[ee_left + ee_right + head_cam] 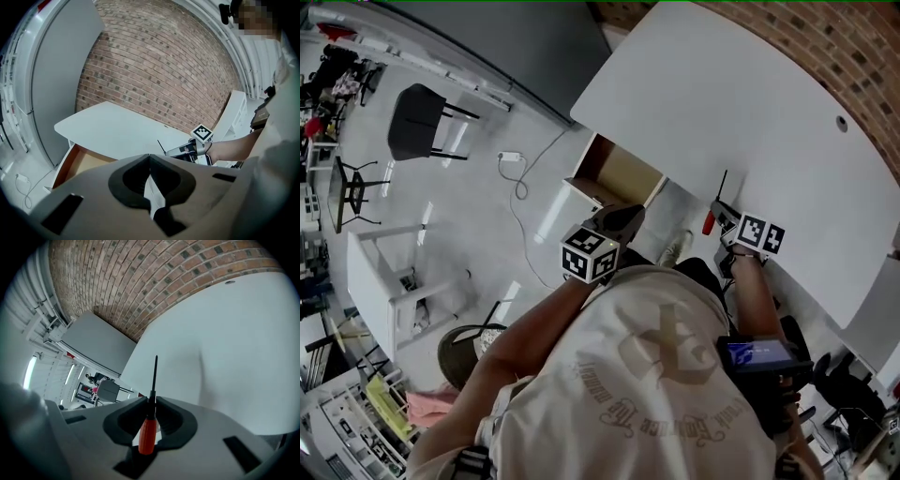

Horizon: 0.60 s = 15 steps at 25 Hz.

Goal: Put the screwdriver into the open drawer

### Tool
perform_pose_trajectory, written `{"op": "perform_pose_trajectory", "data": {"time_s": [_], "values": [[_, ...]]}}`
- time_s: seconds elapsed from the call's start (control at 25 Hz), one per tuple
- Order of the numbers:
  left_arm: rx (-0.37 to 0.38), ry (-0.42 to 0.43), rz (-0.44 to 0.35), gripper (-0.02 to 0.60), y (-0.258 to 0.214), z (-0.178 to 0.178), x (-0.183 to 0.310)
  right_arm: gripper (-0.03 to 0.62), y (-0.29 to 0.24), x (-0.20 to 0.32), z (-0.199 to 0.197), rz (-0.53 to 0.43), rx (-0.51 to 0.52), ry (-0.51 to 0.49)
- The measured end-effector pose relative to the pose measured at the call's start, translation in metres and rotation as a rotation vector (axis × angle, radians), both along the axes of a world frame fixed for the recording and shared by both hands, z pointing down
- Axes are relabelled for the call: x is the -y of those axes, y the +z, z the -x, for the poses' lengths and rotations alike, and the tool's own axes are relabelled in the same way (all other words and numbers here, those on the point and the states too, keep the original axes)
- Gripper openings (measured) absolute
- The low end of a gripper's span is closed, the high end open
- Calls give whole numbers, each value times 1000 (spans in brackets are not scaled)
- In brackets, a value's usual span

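At right gripper [151, 401] the jaws are narrow, clamped on a screwdriver [147, 433] with an orange-red plastic handle and thin black shaft. The grip sits where handle meets shaft. The handle lies back between the jaws, and the shaft points ahead over the white curved tabletop [225, 343]. In the head view the tool is at the table's near edge, right of the open drawer [623, 176] with its tan wooden inside, and not in it. At left gripper [149, 158] the tips touch with nothing between them. It hangs just before the drawer's open front. A red brick wall [154, 70] stands behind the table.
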<state>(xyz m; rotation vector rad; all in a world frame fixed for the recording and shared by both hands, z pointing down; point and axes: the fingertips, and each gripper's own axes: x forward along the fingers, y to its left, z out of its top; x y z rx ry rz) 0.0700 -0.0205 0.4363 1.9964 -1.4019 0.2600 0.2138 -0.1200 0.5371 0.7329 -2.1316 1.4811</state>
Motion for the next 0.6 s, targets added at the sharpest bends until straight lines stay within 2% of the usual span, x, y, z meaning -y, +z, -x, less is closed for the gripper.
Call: {"op": "perform_pose_trajectory", "data": {"time_s": [0.6], "values": [[-37, 37, -55, 20, -11, 112, -20, 72, -26, -45, 81, -20, -28, 72]]}}
